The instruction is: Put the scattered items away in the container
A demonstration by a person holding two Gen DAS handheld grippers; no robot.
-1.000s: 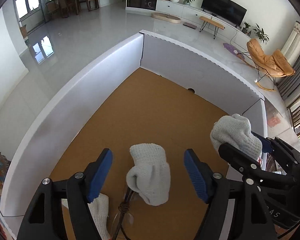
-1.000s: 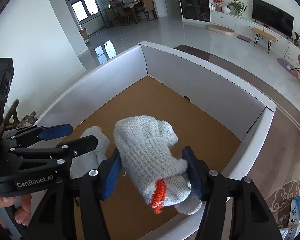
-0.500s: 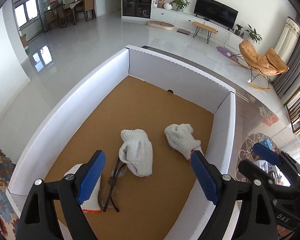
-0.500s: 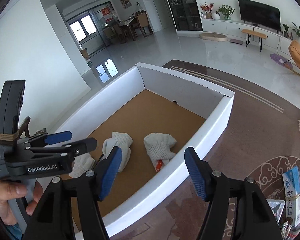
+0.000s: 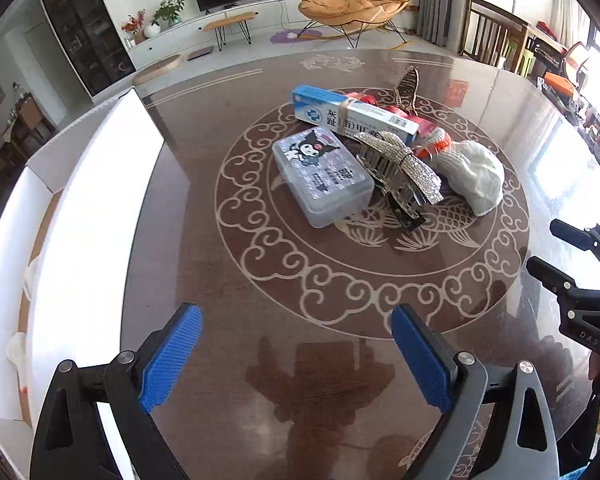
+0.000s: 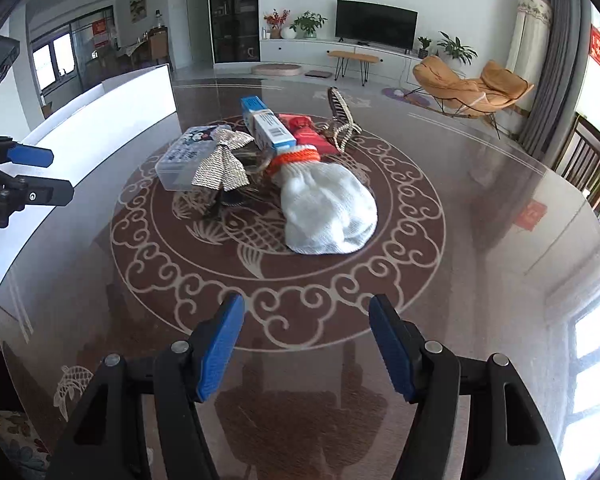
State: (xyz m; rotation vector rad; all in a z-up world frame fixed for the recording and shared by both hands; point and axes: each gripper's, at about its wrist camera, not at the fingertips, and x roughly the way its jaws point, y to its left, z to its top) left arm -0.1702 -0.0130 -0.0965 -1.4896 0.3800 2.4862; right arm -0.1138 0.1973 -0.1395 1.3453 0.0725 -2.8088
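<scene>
Both empty, jaws spread: left gripper (image 5: 296, 354), right gripper (image 6: 306, 344). Step, judged: reach for next item. White glove (image 6: 326, 208) lies on the counter (image 6: 480, 200) ahead of the right gripper; container (image 5: 96, 208) left. Next: advance, straddle glove, close.

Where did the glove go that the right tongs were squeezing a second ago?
The right tongs let it go inside the box; they are open and empty now. Both tongs swung away from the box toward the pile on the table, facing another glove. The left tongs stayed open and empty. The pile looks untouched.
</scene>
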